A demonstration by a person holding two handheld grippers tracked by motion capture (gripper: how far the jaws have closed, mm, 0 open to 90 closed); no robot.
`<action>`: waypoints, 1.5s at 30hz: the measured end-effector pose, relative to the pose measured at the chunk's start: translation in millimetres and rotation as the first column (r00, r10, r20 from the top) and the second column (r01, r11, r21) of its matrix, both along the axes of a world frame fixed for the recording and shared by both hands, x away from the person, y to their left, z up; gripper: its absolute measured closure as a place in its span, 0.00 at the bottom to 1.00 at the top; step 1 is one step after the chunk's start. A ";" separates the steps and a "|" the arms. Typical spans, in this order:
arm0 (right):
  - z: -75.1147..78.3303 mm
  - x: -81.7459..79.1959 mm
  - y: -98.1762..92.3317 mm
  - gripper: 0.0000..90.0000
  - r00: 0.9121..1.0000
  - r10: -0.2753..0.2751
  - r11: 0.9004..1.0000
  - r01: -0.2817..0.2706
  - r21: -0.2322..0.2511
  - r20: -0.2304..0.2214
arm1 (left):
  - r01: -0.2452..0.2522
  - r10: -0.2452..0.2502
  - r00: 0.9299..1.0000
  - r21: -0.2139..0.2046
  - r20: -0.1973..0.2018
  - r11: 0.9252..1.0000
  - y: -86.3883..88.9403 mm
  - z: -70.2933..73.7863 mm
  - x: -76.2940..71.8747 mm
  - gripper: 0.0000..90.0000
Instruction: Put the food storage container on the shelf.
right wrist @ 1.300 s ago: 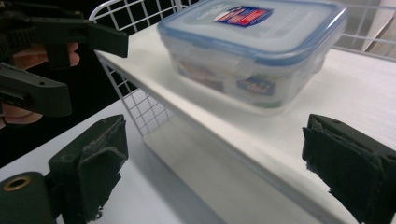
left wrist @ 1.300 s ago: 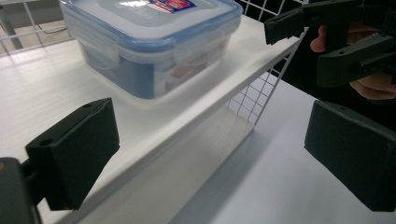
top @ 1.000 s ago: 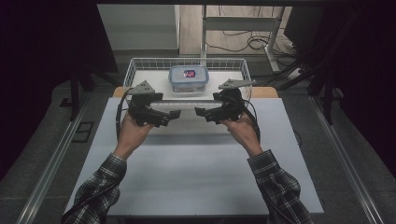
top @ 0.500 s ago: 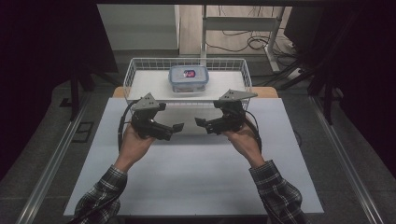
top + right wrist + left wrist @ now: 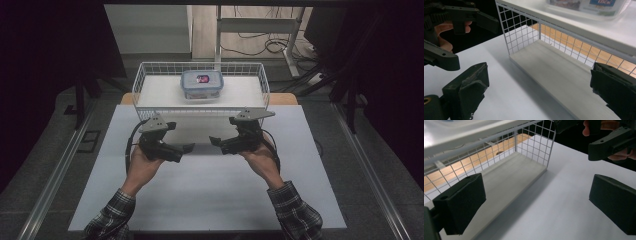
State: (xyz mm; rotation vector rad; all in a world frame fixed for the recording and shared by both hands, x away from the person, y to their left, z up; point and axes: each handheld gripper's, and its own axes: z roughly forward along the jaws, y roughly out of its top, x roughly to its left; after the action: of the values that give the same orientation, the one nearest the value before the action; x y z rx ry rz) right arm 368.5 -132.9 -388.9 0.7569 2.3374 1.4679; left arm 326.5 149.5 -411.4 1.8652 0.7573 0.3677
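My left gripper [image 5: 184, 149] and right gripper [image 5: 217, 143] hover over the white table [image 5: 200, 200], their tips pointing at each other across a small gap. In the left gripper view my left gripper [image 5: 536, 205] is open, its jaws wide apart with nothing between them. My right gripper [image 5: 540, 95] is open and empty too in its own view. A clear plastic container [image 5: 201, 83] with a blue-rimmed lid sits in the white wire basket [image 5: 142, 82] behind both grippers.
The basket's wire side [image 5: 524, 142] stands close ahead of the left gripper, with the right gripper [image 5: 611, 142] opposite. The container [image 5: 586, 6] sits above the mesh wall in the right gripper view. Dark floor, metal rails and cables surround the table.
Both hands have drawn the grippers back from the basket toward the person's side of the table. The jaws stay open.
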 end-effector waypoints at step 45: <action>-51.8 -38.3 -16.6 0.00 0.998 -0.002 0.997 -0.003 -0.077 -0.060 | -0.014 0.018 0.998 0.075 -0.056 0.997 -2.1 -58.7 -42.2 0.01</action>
State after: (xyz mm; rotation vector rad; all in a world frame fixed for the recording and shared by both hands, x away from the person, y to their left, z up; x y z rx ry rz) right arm 330.2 -149.5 -440.7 0.7902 2.4231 1.3645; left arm 284.3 147.4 -470.1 1.9479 0.8072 0.3590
